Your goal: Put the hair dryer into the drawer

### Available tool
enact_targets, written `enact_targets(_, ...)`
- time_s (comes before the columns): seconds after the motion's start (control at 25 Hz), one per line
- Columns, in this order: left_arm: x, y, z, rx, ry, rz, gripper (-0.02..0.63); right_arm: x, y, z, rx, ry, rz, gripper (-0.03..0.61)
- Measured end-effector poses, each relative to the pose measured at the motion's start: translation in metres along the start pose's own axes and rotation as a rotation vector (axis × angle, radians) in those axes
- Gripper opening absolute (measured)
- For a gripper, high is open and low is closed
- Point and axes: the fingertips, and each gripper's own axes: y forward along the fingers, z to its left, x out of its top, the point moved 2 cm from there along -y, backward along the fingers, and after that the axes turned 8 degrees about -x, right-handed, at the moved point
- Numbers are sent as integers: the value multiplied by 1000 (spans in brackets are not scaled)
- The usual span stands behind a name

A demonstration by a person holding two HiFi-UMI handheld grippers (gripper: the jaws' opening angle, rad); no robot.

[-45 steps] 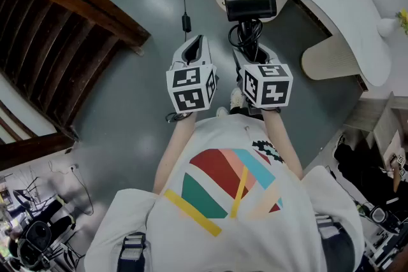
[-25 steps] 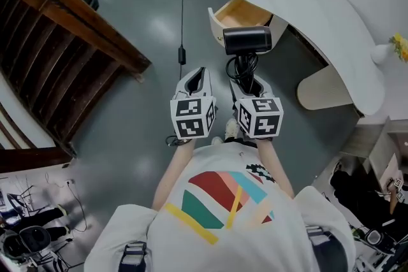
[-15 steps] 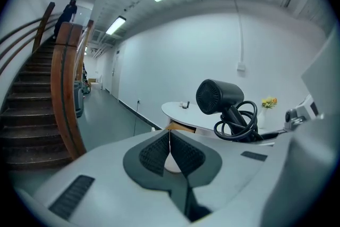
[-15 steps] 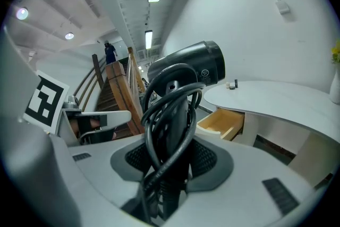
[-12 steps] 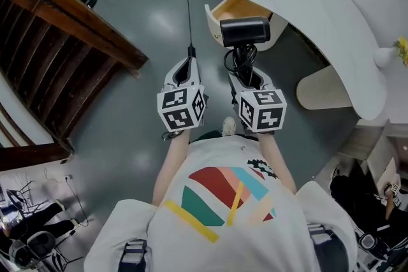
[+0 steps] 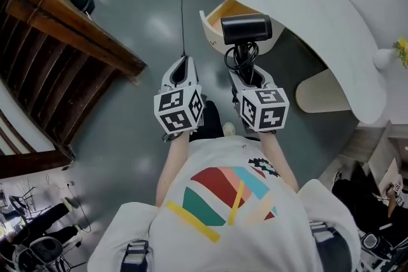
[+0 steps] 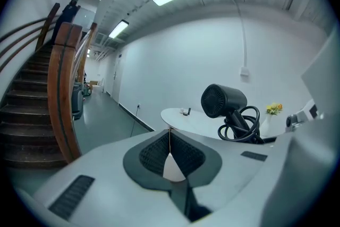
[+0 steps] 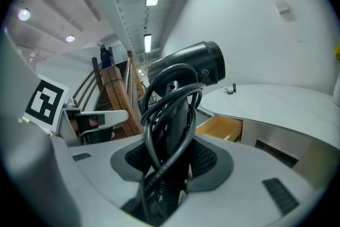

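right gripper [image 6: 246, 78] clamps the dryer [image 6: 246, 28] near the open drawer [image 6: 220, 14], not yet inside; left gripper [image 6: 181, 71] closed, empty.

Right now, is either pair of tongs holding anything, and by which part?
The right tongs grip the black hair dryer by its handle, together with its coiled cord. The left tongs are shut and empty.

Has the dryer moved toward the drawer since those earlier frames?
Yes. In the head view the dryer, held in the right gripper, has closed on the open drawer and now overlaps its inside.
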Motion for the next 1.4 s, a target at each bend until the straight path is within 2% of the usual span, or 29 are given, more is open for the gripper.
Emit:
enact_targets(0.48, 25, 78, 12, -108, 31, 5, 21, 30, 53, -14, -39, 1, -31, 176)
enact_targets(0.76, 43, 138, 44, -159, 60, 29, 21, 51, 119, -18, -52, 28, -11, 176)
enact_targets(1.0, 93, 188, 102, -179, 66, 3, 21, 96, 188, 4, -68, 9, -22, 176)
enact_targets(1.28, 150, 253, 142, -234, 111, -15, 21, 159, 257, 12, -112, 37, -48, 176)
enact_targets(1.4, 163, 272, 163, -264, 118, -3, 21, 175, 284, 24, -126, 51, -45, 176)
